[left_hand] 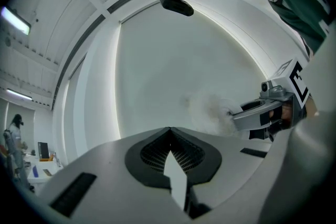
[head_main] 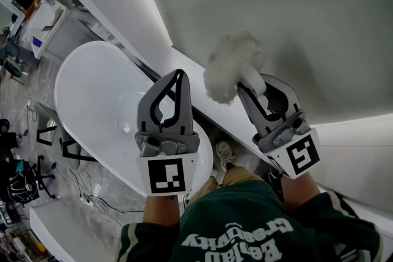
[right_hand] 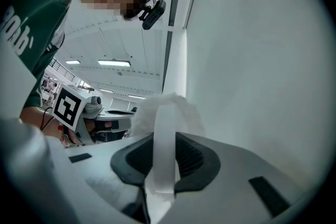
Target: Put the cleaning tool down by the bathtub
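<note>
The cleaning tool is a fluffy white duster head [head_main: 230,67] on a white handle [head_main: 256,85]. My right gripper [head_main: 249,81] is shut on that handle and holds the tool up against the grey wall, to the right of the white bathtub [head_main: 92,101]. In the right gripper view the handle [right_hand: 164,144] stands upright between the jaws, with the fluffy head [right_hand: 152,110] behind it. My left gripper [head_main: 178,73] hangs over the tub's near rim, shut and empty. In the left gripper view its jaw tips [left_hand: 169,129] meet, and the duster [left_hand: 207,107] shows beyond them.
A white ledge [head_main: 153,40] runs along the wall behind the tub. Below are the person's shoe [head_main: 224,153] and green sweatshirt [head_main: 245,224]. Cables [head_main: 86,190] lie on the floor by the tub's black stands [head_main: 67,147]. Desks and gear stand at far left [head_main: 24,15].
</note>
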The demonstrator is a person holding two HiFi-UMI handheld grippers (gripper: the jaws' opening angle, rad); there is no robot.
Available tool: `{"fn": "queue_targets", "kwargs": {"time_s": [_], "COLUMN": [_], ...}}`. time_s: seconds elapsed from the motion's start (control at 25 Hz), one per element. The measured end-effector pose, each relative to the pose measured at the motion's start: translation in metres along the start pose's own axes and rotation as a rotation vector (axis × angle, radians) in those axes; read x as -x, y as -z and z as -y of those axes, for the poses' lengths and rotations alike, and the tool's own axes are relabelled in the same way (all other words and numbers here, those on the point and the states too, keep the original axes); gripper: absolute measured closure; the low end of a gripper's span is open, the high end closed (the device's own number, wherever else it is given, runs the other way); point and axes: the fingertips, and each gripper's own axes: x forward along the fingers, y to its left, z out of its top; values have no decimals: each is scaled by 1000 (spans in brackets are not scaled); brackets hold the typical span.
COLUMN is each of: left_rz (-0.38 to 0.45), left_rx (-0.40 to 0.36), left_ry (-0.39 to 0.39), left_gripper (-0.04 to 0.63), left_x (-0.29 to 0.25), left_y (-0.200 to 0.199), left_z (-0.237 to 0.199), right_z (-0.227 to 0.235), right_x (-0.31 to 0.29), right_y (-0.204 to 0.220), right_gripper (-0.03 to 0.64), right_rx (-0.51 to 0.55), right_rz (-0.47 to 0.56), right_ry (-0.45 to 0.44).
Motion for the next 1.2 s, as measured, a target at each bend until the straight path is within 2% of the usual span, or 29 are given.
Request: {"fn": "queue_targets", "kwargs": {"time_s": [0.16,0.28,0.72,0.92,1.2], "left_rz": [-20,-10,-68,-68,-121], "left_rx": [-18,4,1,12,44], "left_ry": [-24,-38,-73,-121,-121], "left_gripper": [588,588,588,588,588], "left_x": [2,7,23,24,16], "left_y": [10,10,64,77,106], "left_z": [-4,-9,-15,-17,-3], "right_z": [-3,-4,-18,-14,-18], "right_x": [-14,-26,-74,-81,-80], "right_y": [18,36,154,212,261], "right_gripper": [523,523,523,523,524], "right_rx": [-16,-7,-22,-75,-96], "right_rz": [-59,-113,-361,-423,-531], "right_ry": [-21,-33,-86,-102,-141]}}
